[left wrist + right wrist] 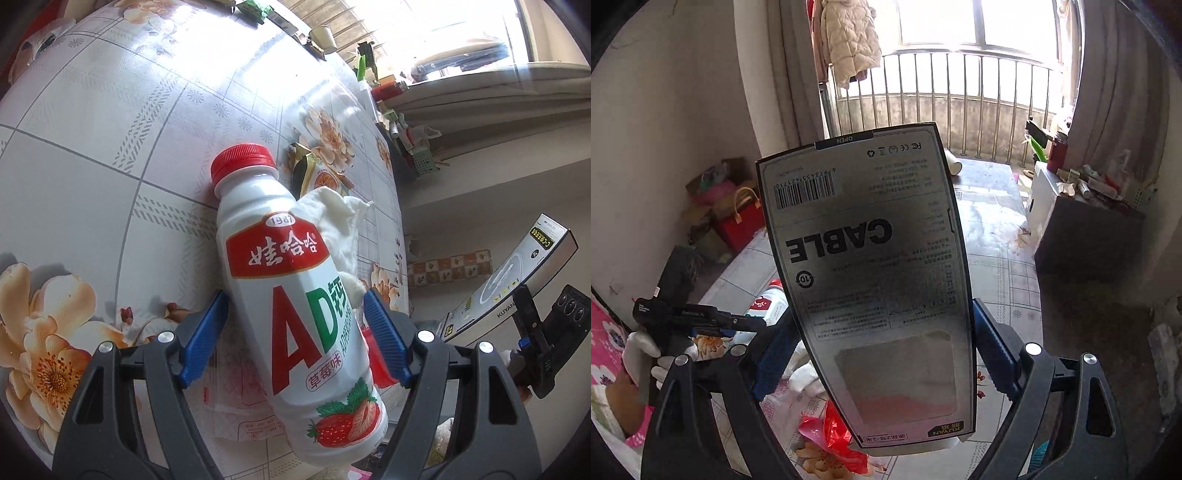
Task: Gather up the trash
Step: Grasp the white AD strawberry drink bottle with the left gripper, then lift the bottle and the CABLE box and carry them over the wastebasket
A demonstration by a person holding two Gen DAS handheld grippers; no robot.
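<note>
- The strawberry milk drink bottle [295, 295] lies between the left gripper's [295, 325] blue pads, its long axis running away from the camera, red cap [242, 162] pointing up the flowered tablecloth [110, 147]; the pads look just apart from it, jaws wide.
- A crumpled tissue [340, 221] and a snack wrapper [314, 173] lie beside it.
- Only the right wrist view shows the flat CABLE box [871, 277] standing upright, OPEN tab on top, clamped in the right gripper [882, 350].
</note>
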